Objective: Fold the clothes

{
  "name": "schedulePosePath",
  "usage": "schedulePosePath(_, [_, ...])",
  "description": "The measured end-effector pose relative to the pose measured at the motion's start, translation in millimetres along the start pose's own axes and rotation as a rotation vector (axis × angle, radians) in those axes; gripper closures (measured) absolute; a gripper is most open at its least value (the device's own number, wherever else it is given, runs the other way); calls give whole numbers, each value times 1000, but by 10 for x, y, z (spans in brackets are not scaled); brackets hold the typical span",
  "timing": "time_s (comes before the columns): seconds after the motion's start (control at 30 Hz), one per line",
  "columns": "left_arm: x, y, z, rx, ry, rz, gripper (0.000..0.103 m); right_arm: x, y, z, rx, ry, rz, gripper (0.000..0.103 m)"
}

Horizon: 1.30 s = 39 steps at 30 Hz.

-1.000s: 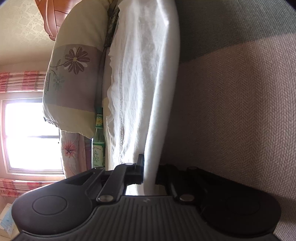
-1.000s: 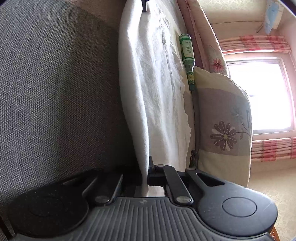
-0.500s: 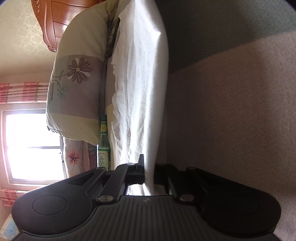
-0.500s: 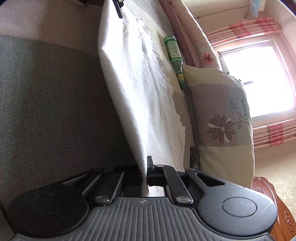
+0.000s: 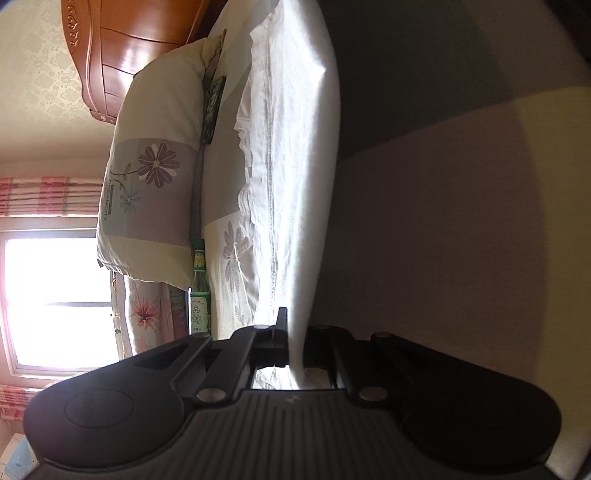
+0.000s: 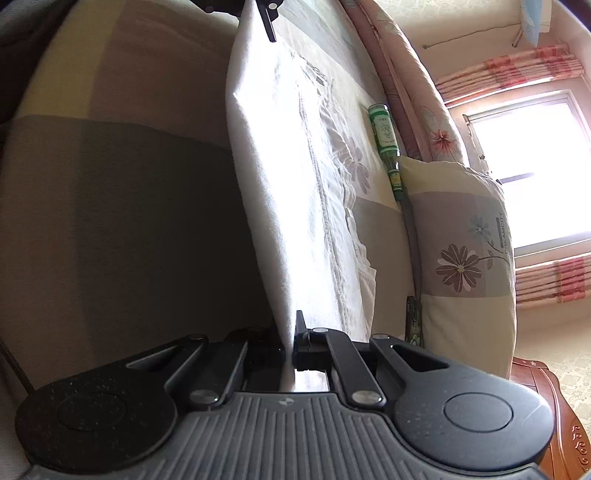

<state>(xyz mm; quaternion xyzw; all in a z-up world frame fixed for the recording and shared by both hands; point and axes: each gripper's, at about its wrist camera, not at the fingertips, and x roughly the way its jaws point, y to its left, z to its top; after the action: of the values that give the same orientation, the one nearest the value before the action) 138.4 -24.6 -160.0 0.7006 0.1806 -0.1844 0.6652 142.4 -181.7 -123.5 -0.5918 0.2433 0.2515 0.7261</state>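
A white garment (image 5: 291,177) with stitched seams hangs as a taut sheet above the bed, held by one edge at both ends. My left gripper (image 5: 295,332) is shut on one corner of that edge. My right gripper (image 6: 290,332) is shut on the other corner of the white garment (image 6: 280,177). In the right wrist view the left gripper (image 6: 258,11) shows at the top, pinching the far end. The lower part of the cloth lies on the bed sheet (image 5: 461,221).
A flowered pillow (image 5: 147,206) and a green glass bottle (image 5: 199,291) lie beside the garment; the pillow (image 6: 461,254) and bottle (image 6: 386,144) also show on the right. A wooden headboard (image 5: 129,55) and a bright window (image 6: 535,170) stand beyond.
Both grippers have lifted and swung with the garment. More of the bed sheet and the pillow shows between cloth and bottle, and the left gripper now shows fully at the top of the right view.
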Motion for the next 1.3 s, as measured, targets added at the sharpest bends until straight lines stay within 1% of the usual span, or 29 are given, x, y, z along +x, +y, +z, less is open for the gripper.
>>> schedulePosePath(0.1, [-256, -184, 4, 18, -10, -27, 103, -218, 200, 8, -3, 7, 37, 96])
schedulePosePath(0.27, [-546, -445, 11, 8, -13, -68, 103, -451, 546, 9, 27, 15, 84, 96])
schedulePosePath(0.37, [-549, -500, 35, -3, -3, -89, 103, -503, 711, 3, 26, 26, 82, 95])
schedulePosePath(0.43, [-559, -504, 45, -21, 13, -104, 103, -495, 754, -9, 47, 32, 101, 94])
schedulePosePath(0.47, [-594, -480, 27, -44, 17, -123, 102, -493, 752, -20, 64, 36, 117, 92])
schedulePosePath(0.53, [-682, -328, -55, -124, 13, -189, 100, -543, 738, -57, 91, 38, 131, 89])
schedulePosePath(0.57, [-727, -252, -96, -164, 11, -222, 95, -588, 714, -81, 101, 37, 145, 86])
schedulePosePath(0.6, [-771, -176, -137, -203, 9, -255, 91, -645, 673, -114, 119, 37, 155, 80])
schedulePosePath(0.67, [-860, -24, -220, -283, 5, -321, 91, -770, 560, -197, 172, 32, 167, 71])
schedulePosePath(0.73, [-948, 128, -302, -363, 1, -386, 91, -904, 414, -293, 252, 16, 182, 68])
schedulePosePath(0.77, [-978, 213, -351, -411, 2, -396, 91, -956, 321, -337, 310, 2, 185, 65])
schedulePosePath(0.8, [-951, 273, -396, -468, 13, -386, 91, -1001, 215, -380, 379, -16, 186, 56])
schedulePosePath(0.87, [-791, 276, -443, -574, 48, -401, 91, -1002, 16, -424, 534, -56, 191, 42])
schedulePosePath(0.9, [-711, 277, -466, -627, 65, -408, 92, -968, -68, -435, 619, -74, 199, 40])
schedulePosePath(0.97, [-552, 280, -513, -733, 99, -422, 89, -846, -153, -464, 795, -94, 236, 40])
schedulePosePath(1.03, [-392, 283, -560, -840, 134, -436, 89, -712, -99, -528, 931, -85, 281, 40])
schedulePosePath(1.07, [-374, 224, -604, -879, 152, -451, 89, -646, -49, -556, 977, -73, 298, 40])
schedulePosePath(1.1, [-446, 103, -665, -896, 161, -464, 89, -581, 11, -581, 1000, -52, 307, 39])
schedulePosePath(1.13, [-514, 57, -712, -906, 162, -456, 89, -531, 90, -609, 1014, -23, 312, 39])
schedulePosePath(1.2, [-628, 75, -810, -923, 178, -448, 80, -468, 260, -686, 1028, 36, 326, 34])
schedulePosePath(1.23, [-685, 84, -859, -931, 187, -444, 77, -473, 309, -710, 1024, 45, 322, 33])
schedulePosePath(1.3, [-706, 241, -890, -979, 177, -421, 64, -520, 323, -716, 1011, 41, 296, 33])
